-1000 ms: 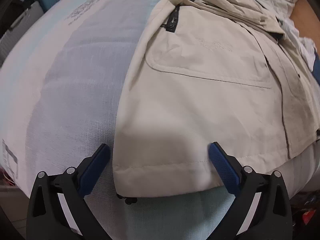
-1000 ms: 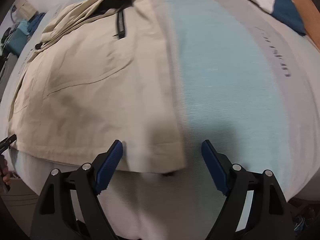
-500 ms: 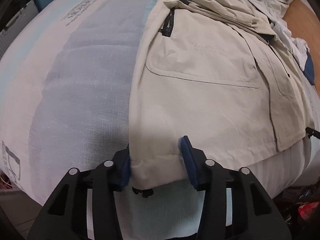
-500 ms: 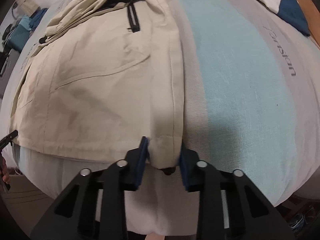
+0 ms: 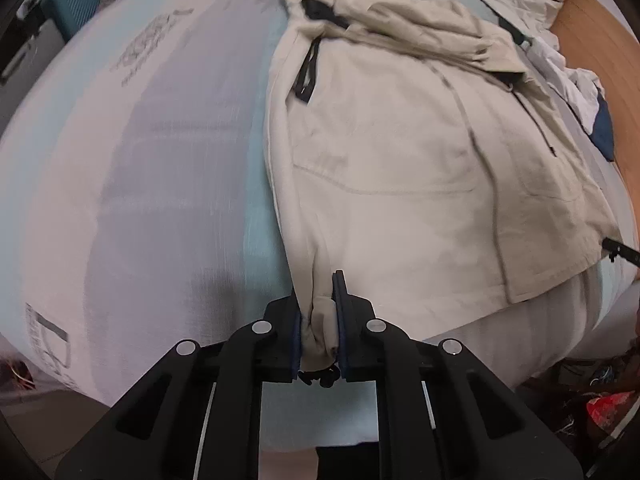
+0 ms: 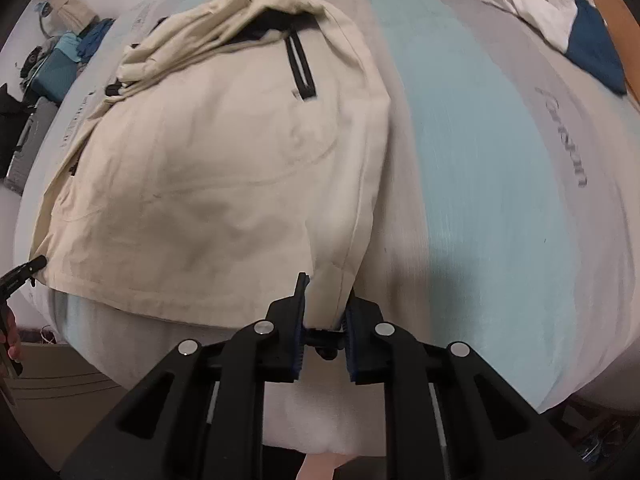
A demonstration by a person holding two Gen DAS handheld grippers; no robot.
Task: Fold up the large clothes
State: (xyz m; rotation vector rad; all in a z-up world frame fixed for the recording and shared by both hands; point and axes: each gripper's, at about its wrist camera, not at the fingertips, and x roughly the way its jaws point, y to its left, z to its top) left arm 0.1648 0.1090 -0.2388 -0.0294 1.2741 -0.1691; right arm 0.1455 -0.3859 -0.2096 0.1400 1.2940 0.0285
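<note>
A: On the mattress [image 5: 132,208], right at its near edge, lies the beige jacket [image 5: 400,168], spread flat with its hood bunched at the far end.

B: And the claws?

A: Both are at the jacket's hem, one at each bottom corner. The left claw [image 5: 318,320] has its jaws closing, and the pads already press on a gathered fold of the hem corner. A small black cord stopper hangs out just under that fold.

B: The right one?

A: The right claw [image 6: 324,320] is also closing, with the opposite hem corner pinched between its blue pads [image 6: 301,320]. A black toggle sits between the jaws just below the cloth there too.

B: How does the jacket sit?

A: Front side up. A black chest zipper [image 6: 301,70] shows near the hood, and a curved pocket seam runs across the middle. The hem corners rise off the mattress where they are gripped; the rest rests on it.

B: Anything else near the jacket?

A: Beyond it, toward the far right side of the mattress, lies a heap of white and dark blue clothes [image 6: 560,12], well apart from the jacket. A teal band [image 6: 472,152] runs along the mattress cover beside the jacket.
</note>
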